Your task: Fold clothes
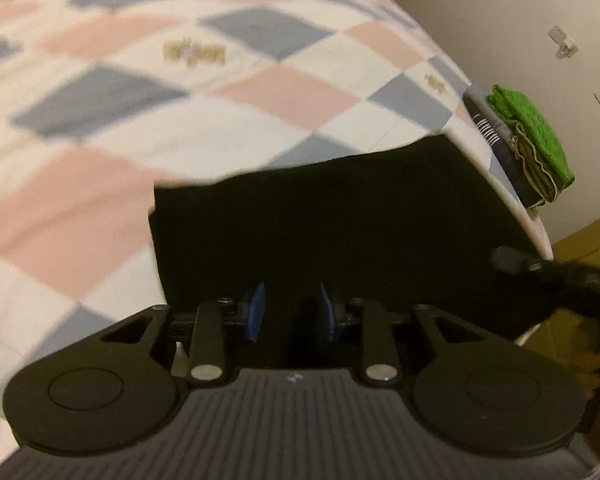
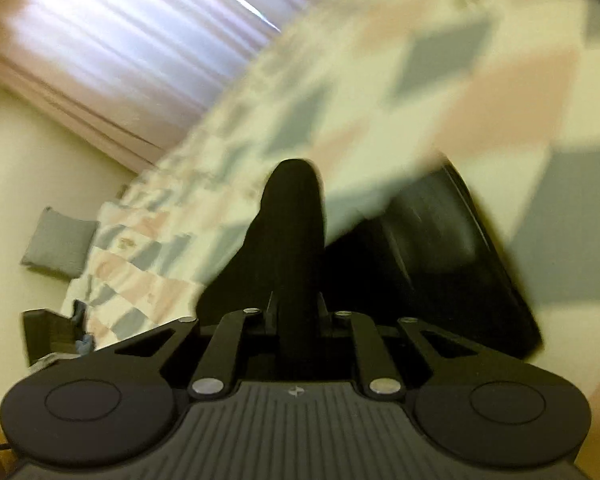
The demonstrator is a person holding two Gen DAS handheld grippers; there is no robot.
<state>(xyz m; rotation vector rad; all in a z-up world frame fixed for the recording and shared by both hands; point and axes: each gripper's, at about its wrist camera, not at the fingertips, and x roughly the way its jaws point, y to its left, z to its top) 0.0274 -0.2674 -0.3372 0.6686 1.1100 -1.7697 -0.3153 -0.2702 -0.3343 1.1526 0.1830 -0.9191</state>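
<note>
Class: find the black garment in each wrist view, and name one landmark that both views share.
Left wrist view: the black garment lies flat at lower centre, ahead of the open left gripper.
Right wrist view: it fills centre to lower right, a fold running between the right gripper's fingers.
Shared landmark: the checked bedspread.

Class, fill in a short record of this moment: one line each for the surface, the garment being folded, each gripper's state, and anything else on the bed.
surface: bed with checked quilt in pink, grey-blue and white
garment: black cloth, lying flat near the bed's edge
left gripper: open, blue-padded fingers apart above the black cloth
right gripper: fingers closed on a fold of the black cloth
other items: stack of folded clothes, green one on top, at the bed's edge
image quality: right wrist view motion-blurred
</note>
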